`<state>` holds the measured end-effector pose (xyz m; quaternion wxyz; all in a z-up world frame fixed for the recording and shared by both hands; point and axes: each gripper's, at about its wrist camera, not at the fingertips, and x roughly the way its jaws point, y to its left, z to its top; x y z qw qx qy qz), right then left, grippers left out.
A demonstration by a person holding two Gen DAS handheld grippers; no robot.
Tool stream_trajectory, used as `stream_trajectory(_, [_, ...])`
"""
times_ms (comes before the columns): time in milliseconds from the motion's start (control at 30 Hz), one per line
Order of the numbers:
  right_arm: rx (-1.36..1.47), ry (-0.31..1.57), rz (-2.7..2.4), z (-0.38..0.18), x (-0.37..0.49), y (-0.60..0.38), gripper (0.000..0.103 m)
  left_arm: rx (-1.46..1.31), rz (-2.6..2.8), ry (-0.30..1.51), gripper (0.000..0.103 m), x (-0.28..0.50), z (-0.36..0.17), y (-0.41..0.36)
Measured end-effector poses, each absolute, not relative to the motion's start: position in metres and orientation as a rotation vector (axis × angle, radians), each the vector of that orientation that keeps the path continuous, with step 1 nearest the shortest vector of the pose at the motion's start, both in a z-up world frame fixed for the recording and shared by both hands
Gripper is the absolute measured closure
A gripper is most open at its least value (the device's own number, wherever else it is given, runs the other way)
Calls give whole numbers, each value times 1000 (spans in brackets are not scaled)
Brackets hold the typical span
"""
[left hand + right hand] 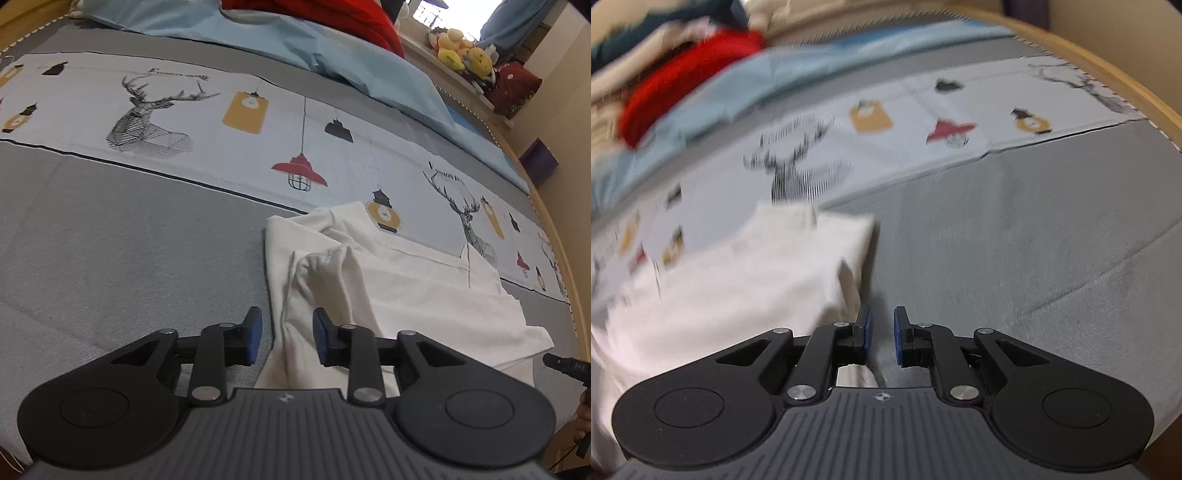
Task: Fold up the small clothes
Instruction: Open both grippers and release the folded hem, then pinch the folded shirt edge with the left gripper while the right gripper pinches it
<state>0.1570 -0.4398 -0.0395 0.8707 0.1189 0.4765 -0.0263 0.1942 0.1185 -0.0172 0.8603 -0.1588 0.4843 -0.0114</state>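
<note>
A small white garment [399, 291] lies partly folded on the grey bed cover [122, 240], with a rumpled sleeve fold near its left edge. My left gripper [287, 334] is open and empty, its jaws straddling the garment's near left edge just above the cloth. In the blurred right wrist view the same garment [738, 280] lies to the left. My right gripper [882, 339] is open with a narrow gap and empty, over grey cover just right of the garment's right edge.
A printed band with deer and lamps [240, 125] crosses the bed behind the garment. A light blue sheet [332, 55] and red cloth [332, 14] lie at the back. The wooden bed rim [1108, 74] curves on the right. Plush toys [465, 55] sit on a ledge.
</note>
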Motion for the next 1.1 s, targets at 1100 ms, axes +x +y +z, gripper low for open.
stream_trajectory(1100, [257,854,44,-57,240,-420,78,-245,-100,1061,50,288,-56,78])
